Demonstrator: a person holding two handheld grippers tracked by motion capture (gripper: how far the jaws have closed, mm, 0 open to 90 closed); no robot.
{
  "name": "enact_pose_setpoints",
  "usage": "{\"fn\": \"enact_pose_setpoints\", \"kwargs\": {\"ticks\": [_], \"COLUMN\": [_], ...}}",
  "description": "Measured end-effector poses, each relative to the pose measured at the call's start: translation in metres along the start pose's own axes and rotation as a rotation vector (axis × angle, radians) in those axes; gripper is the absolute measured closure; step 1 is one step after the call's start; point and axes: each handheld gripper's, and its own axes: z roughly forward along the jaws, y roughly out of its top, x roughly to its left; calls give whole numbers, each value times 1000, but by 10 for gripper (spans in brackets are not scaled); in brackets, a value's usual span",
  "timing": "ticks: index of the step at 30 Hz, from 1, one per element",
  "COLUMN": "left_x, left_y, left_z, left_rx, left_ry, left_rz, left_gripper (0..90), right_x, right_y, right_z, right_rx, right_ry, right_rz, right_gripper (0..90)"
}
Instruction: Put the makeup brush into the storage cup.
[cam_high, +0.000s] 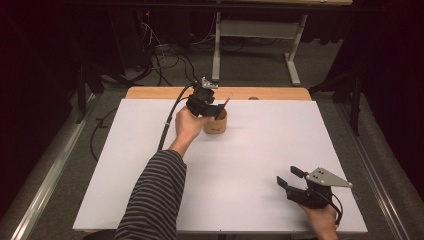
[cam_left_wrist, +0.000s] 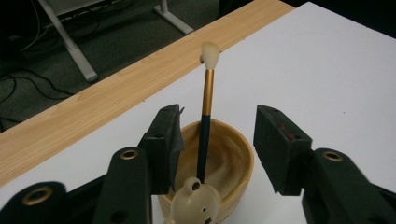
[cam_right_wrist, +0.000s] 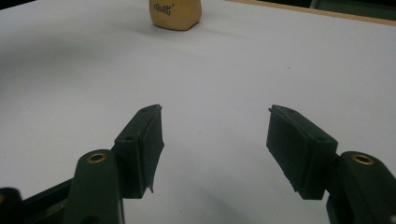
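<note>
Near the table's far edge, the left gripper (cam_high: 216, 111) hangs over a tan cup (cam_high: 215, 123) that stands on the white sheet (cam_high: 260, 150). Left gripper view: both jaws are spread wide and grasp nothing; the cup (cam_left_wrist: 229, 163) sits low between them, its rim just beside the left pad and apart from the right one. A brush (cam_left_wrist: 205, 121) stands in the cup, nearly upright, with a dark lower shaft, a gold ferrule and a pale tuft on top. The brush rises through the gap between the jaws, closer to the left jaw, touching neither. A small cream bear-shaped figure (cam_left_wrist: 194, 203) sits on the cup's near rim, at the foot of the brush. Beyond the sheet runs a strip of bare wooden tabletop (cam_left_wrist: 93, 107).

High view: the person's left hand (cam_high: 187, 125), in a striped sleeve (cam_high: 152, 200), holds this gripper, and its cable (cam_high: 170, 117) trails toward the sheet's left side. The brush (cam_high: 223, 107) leans slightly right out of the cup.

The right gripper (cam_high: 288, 177) rests at the sheet's near right corner, held by the right hand (cam_high: 320, 215), well apart from the cup. Right gripper view: its jaws are likewise spread wide over bare sheet, empty, and the cup (cam_right_wrist: 175, 15) stands far ahead, left of centre.
</note>
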Motion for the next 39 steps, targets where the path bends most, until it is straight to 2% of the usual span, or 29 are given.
{"fn": "enact_pose_setpoints", "kwargs": {"ticks": [8, 14, 21, 23, 26, 35, 39], "left_x": [2, 2, 3, 2, 2, -1, -2], "left_y": [-2, -6, -9, -10, -12, -15, -15], "left_z": [-12, -21, -32, -36, -41, -53, -57], "left_rx": [-11, -38, -66, -84, -110, -138, -137], "left_ry": [-19, -15, -31, -20, -31, -60, -70], "left_rz": [-11, -7, -17, -9, -16, -13, 1], "left_gripper": [444, 417, 385, 383, 383, 369, 360], "right_x": [0, 0, 0, 0, -2, -2, -2], "right_y": [0, 0, 0, 0, 0, 0, 0], "right_z": [0, 0, 1, 0, 0, 0, 0], "right_rx": [-2, 5, 4, 2, -1, -3, -6], "right_ry": [-1, -2, -3, -2, 0, 0, 1], "right_rz": [2, 11, 12, 12, 16, 23, 19], "right_gripper": [382, 381, 378, 378, 378, 376, 373]}}
